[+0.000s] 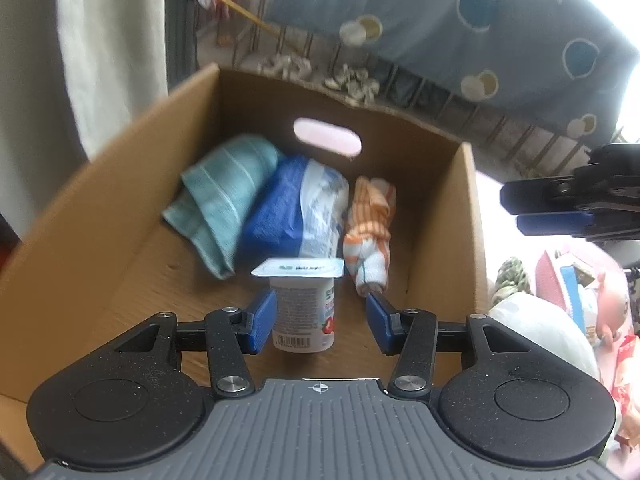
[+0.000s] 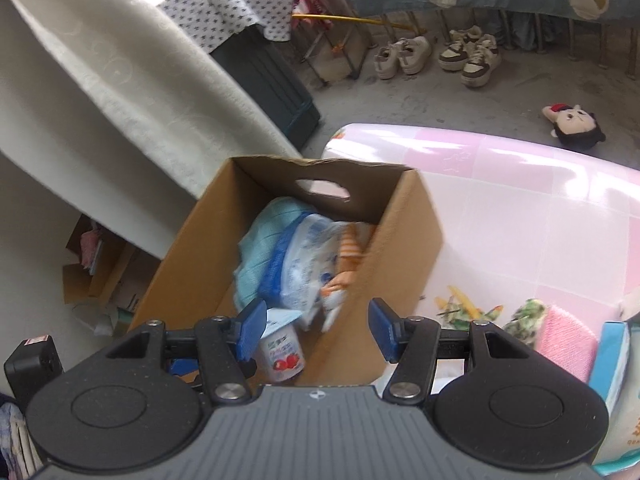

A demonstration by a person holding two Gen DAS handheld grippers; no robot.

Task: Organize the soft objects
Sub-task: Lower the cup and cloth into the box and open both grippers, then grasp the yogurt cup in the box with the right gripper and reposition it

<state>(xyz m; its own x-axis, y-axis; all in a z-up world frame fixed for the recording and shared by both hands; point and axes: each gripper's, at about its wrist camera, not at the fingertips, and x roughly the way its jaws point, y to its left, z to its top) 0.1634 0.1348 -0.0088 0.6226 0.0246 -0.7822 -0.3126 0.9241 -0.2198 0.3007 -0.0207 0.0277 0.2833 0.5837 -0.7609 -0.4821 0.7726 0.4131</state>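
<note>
Writing on yogurt cup (image 1: 304, 308) too blurred to read.

Left wrist view looking steeply down, close, into cardboard box (image 1: 120, 216). Right wrist view looking down from higher, beside it; both sharing box interior.

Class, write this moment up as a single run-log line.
left gripper: open around yogurt cup | cup: upright in cardboard box | box also holds: teal towel | right gripper: open, empty
</note>
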